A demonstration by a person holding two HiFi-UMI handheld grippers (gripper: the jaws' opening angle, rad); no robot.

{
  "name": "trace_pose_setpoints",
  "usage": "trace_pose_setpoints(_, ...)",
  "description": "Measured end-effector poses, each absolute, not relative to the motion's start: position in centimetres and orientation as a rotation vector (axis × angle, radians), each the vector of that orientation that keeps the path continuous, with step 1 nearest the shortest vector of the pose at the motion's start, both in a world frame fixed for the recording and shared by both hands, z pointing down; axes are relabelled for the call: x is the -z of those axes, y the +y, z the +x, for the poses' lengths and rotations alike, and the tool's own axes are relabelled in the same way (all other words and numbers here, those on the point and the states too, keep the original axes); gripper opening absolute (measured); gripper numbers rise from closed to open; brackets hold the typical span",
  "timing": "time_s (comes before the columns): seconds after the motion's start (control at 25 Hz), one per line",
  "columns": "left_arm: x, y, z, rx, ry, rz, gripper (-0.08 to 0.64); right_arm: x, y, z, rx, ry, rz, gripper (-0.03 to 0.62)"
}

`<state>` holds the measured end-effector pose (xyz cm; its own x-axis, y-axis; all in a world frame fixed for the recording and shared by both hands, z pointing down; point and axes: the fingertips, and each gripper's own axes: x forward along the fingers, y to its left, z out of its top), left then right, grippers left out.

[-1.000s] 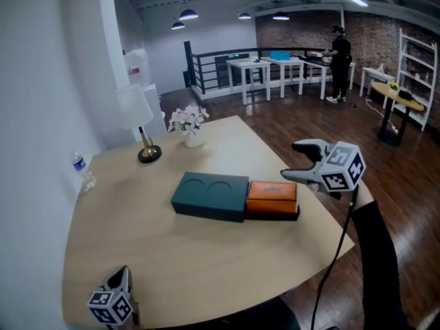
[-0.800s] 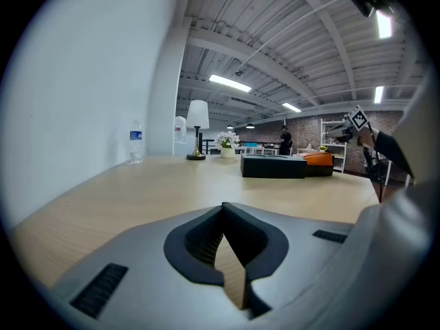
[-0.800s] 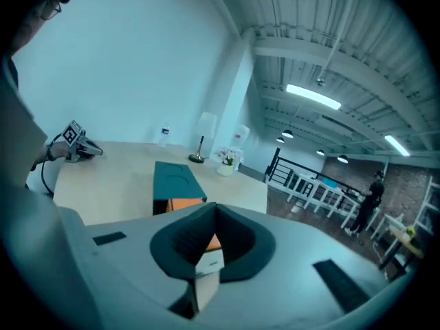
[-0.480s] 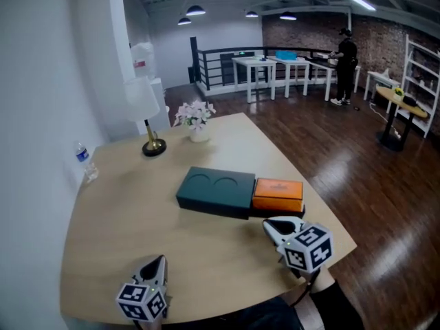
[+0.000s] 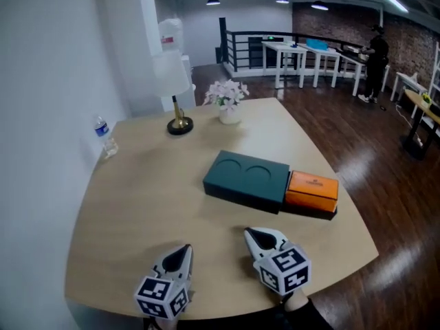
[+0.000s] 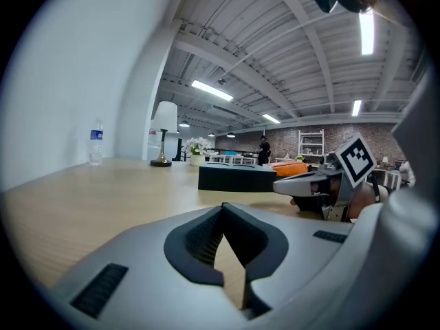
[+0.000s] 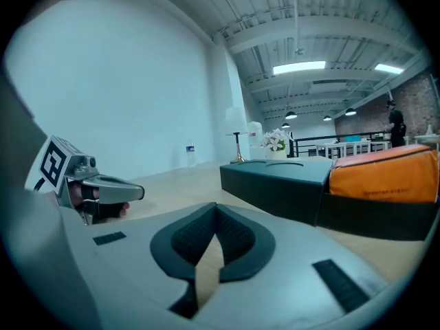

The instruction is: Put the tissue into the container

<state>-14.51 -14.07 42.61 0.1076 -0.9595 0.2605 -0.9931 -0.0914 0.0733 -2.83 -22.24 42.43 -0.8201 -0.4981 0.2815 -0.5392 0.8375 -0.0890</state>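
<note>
The tissue pack [image 5: 311, 188], which I am taking the orange block to be, is lying ahead of both pairs of jaws and off to their right, well apart from them.

Nearest in, the left gripper [image 5: 184, 249] and the right gripper [image 5: 258, 234] are hovering side by side, low over the near edge of the table [image 5: 130, 205]. Both are pointing away across it. Each pair of jaws is standing pressed together at the tips with nothing between them, and only bare tabletop is showing through the gap behind the tips. The right gripper is sitting nearer the pack, so the reach is looking like its job. That reach would be going forward and rightward, with the jaws needing to open first.

Straight ahead of the right jaws, the dark green container [image 5: 247, 179] is lying with a long side facing them and two round recesses in its top. The pack is butting end-on against the container's right end. It is resting on a black tray [image 5: 322, 212] that appears to be sticking out from under the green shell.

The pack's long axis is running in line with the container's, crossing the jaws from left to right. Its free end is pointing toward the table's right edge.

Beyond the container, a lamp [image 5: 175, 95], a vase of flowers [image 5: 227, 98] and a water bottle [image 5: 103, 133] are standing near the far edge.
</note>
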Motion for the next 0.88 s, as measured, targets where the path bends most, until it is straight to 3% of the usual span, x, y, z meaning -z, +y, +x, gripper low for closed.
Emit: trace_pose_setpoints(0.88, -42.42, -13.88, -14.39, -0.207, -1.942, 2.145, -0.004, -42.13, -22.05, -2.65, -0.254, -2.779, 0.786, 0.002)
